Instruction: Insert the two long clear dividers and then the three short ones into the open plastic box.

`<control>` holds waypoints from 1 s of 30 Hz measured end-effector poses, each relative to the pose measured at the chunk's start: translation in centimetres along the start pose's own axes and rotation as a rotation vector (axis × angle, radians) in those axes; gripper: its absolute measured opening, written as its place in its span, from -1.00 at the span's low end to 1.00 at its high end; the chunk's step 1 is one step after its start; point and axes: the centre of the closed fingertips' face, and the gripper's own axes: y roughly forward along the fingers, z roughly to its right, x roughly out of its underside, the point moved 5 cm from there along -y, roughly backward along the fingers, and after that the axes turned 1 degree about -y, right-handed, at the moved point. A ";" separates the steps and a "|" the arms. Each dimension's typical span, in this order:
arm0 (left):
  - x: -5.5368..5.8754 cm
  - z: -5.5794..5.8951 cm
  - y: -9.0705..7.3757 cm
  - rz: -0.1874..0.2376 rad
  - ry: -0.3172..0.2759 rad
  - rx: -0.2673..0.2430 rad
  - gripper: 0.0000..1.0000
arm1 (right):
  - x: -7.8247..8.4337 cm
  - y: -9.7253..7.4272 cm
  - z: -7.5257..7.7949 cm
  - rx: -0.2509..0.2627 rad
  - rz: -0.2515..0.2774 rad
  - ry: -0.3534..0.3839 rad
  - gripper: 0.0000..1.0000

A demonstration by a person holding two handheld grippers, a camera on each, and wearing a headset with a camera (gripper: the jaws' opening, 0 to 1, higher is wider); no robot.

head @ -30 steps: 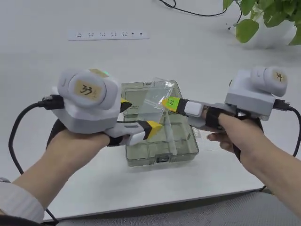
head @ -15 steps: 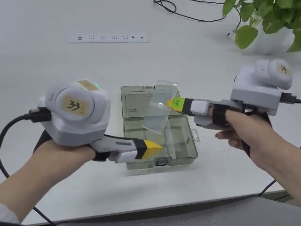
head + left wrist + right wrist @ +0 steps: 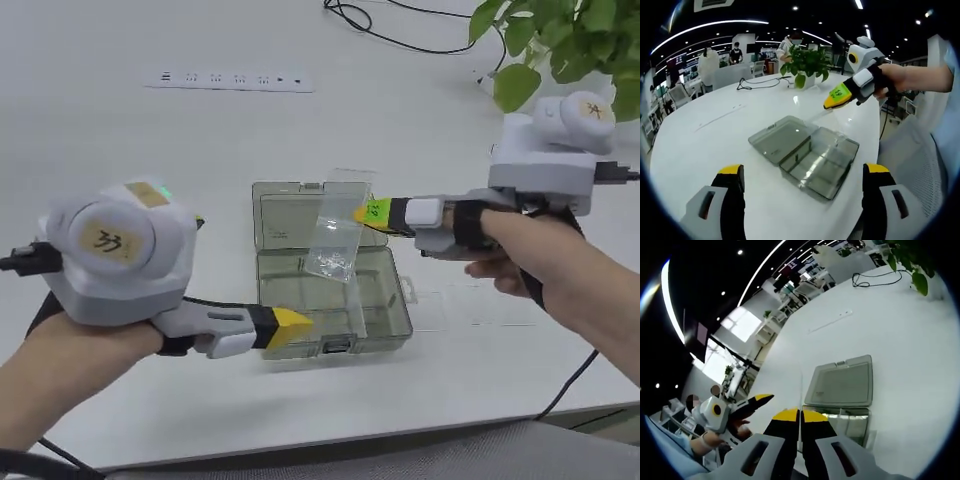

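Head view: a clear divider (image 3: 338, 240) is pinched between the narrowed fingers of the right gripper (image 3: 365, 211) and hangs below them over the open box (image 3: 385, 330), where 1 long divider (image 3: 357, 305) appears already seated, while the fingers of the left gripper (image 3: 802, 172) are spread wide and empty, so 4 insertions are judged left.

Left gripper (image 3: 802, 170) held low, jaws wide apart, right gripper (image 3: 800, 416) raised, jaws pressed together

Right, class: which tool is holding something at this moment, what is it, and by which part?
The right tool pinches a clear divider near an upper corner; the left tool is open, holding nothing.
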 end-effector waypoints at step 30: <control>3.0 -0.4 -0.6 0.016 -0.045 0.002 1.00 | -1.3 2.4 1.5 0.209 -0.412 0.052 -0.97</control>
